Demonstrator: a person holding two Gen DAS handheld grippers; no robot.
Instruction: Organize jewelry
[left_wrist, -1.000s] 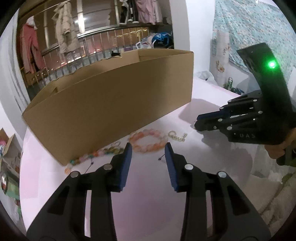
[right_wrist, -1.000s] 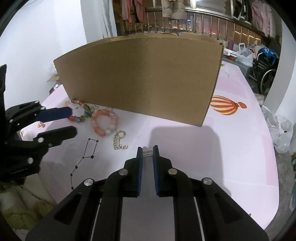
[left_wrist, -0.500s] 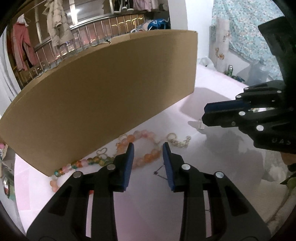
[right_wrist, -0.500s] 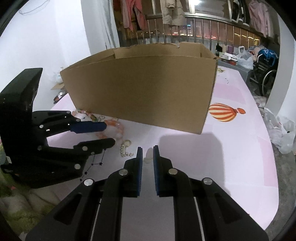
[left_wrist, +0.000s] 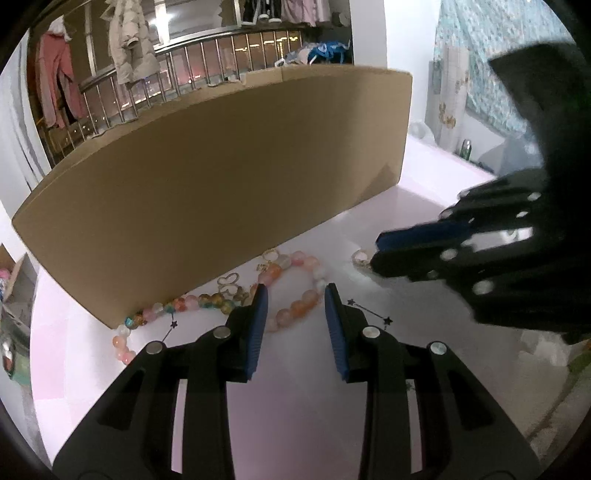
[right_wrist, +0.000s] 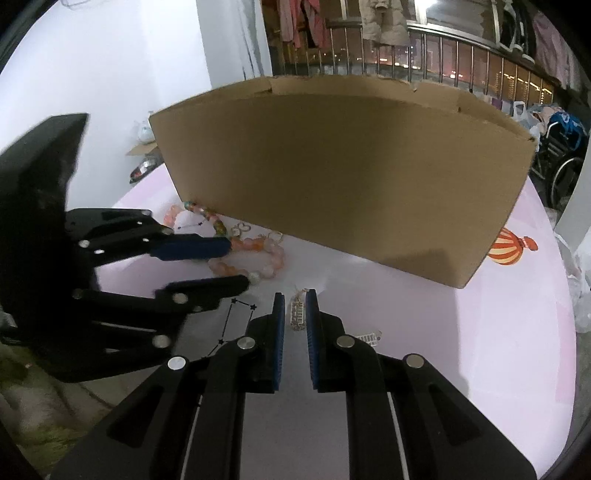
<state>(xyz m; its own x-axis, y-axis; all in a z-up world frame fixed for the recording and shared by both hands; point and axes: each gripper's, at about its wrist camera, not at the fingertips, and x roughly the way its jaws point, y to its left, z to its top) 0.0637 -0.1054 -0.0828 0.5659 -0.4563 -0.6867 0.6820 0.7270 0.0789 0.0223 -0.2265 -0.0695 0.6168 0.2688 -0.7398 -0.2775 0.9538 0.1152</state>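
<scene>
A pink-orange bead bracelet (left_wrist: 295, 308) (right_wrist: 267, 260) lies on the pink table in front of the cardboard box (left_wrist: 221, 177) (right_wrist: 351, 173). My left gripper (left_wrist: 294, 299) (right_wrist: 236, 264) stands partly open, its tips on either side of the bracelet's near arc, the pads not pressing it. A multicolour bead strand (left_wrist: 177, 306) (right_wrist: 212, 219) and gold charms (left_wrist: 231, 284) lie along the box's foot. My right gripper (right_wrist: 294, 299) (left_wrist: 376, 251) is nearly closed to a narrow slit. It hovers over a gold chain pendant (right_wrist: 297, 314) (left_wrist: 360, 255), which lies on the table and shows through the slit.
A small silver clasp (right_wrist: 367, 338) lies just right of my right fingers. The tall box wall blocks the far side. A hot-air balloon print (right_wrist: 511, 247) marks the table (right_wrist: 480, 350) at the box's right corner. Railing and hanging clothes stand behind.
My left jaws narrowed and closed in on the pink bracelet. My right gripper slid left from the silver clasp to the gold chain, ending close beside the left gripper.
</scene>
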